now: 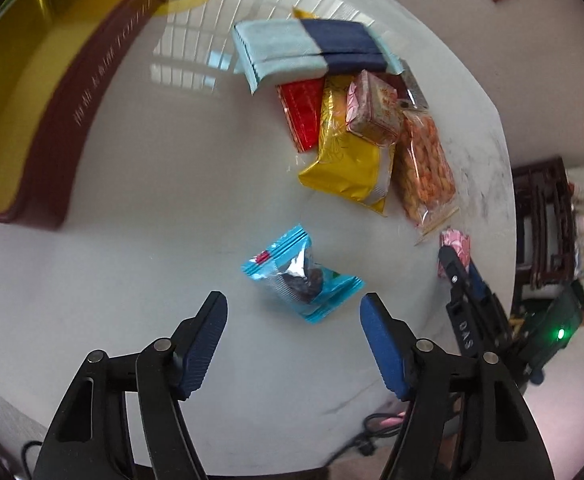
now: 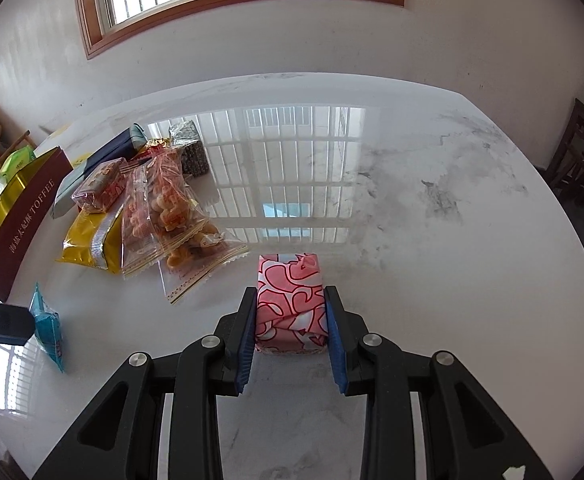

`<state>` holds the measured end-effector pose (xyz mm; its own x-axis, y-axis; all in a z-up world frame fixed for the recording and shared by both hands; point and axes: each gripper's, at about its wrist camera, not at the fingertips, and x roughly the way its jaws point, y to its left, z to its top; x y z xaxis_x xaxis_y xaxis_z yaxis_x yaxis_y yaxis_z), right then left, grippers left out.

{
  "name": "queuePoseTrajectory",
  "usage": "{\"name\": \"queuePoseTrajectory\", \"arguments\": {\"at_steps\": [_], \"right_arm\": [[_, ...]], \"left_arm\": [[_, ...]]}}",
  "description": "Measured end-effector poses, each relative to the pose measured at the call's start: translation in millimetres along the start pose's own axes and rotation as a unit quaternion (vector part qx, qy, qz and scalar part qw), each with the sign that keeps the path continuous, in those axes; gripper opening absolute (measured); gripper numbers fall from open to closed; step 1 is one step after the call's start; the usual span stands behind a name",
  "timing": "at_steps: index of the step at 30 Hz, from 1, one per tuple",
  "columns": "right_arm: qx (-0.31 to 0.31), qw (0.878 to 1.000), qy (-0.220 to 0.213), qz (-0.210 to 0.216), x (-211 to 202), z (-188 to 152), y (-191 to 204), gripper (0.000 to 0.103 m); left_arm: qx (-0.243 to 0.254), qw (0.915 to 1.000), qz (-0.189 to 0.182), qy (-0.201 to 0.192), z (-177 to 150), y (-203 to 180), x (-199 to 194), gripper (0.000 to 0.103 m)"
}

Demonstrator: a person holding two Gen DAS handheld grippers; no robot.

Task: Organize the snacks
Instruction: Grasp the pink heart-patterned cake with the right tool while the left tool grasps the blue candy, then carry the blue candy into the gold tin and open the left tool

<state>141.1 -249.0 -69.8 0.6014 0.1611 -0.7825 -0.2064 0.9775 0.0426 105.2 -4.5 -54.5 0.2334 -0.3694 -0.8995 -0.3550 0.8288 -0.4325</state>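
Organizing has barely begun: the toffee box (image 1: 31,92) looks empty at the desk's (image 2: 432,240) left edge, most snacks (image 1: 356,136) lie piled mid-desk, the right gripper (image 2: 290,312) clamps a pink packet (image 2: 289,300), and the left gripper's (image 1: 294,312) jaws stand half-open around a blue packet (image 1: 302,274) without touching it.

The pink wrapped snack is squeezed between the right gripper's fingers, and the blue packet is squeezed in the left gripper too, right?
Only half right. The right gripper does clamp the pink wrapped snack, as the right wrist view shows. But the left wrist view shows the left gripper open: the blue packet lies on the white table just ahead of its fingertips, untouched.
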Motion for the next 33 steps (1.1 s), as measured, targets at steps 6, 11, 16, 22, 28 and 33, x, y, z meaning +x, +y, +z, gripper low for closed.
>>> {"name": "queuePoseTrajectory", "arguments": {"at_steps": [6,11,16,22,28,33], "right_arm": [[0.002,1.000,-0.001,0.003,0,0,-1,0.029],[0.010,1.000,-0.002,0.012,-1,-1,-4,0.029],[0.011,1.000,-0.002,0.013,-1,-1,-5,0.029],[0.011,1.000,-0.003,0.013,-1,-1,-5,0.030],[0.011,1.000,-0.003,0.013,-1,-1,-5,0.030],[0.008,1.000,-0.002,0.009,-1,-2,-3,0.030]], "left_arm": [[-0.026,0.9996,-0.003,-0.014,6,-4,3,0.064],[-0.019,0.9996,0.009,-0.018,9,-4,11,0.054],[0.017,0.9993,0.026,-0.023,9,-12,16,0.042],[0.054,0.9975,0.040,-0.021,10,-23,24,0.033],[0.087,0.9946,0.049,-0.028,8,-29,26,0.029],[0.112,0.9917,0.051,-0.036,1,-31,25,0.029]]}}
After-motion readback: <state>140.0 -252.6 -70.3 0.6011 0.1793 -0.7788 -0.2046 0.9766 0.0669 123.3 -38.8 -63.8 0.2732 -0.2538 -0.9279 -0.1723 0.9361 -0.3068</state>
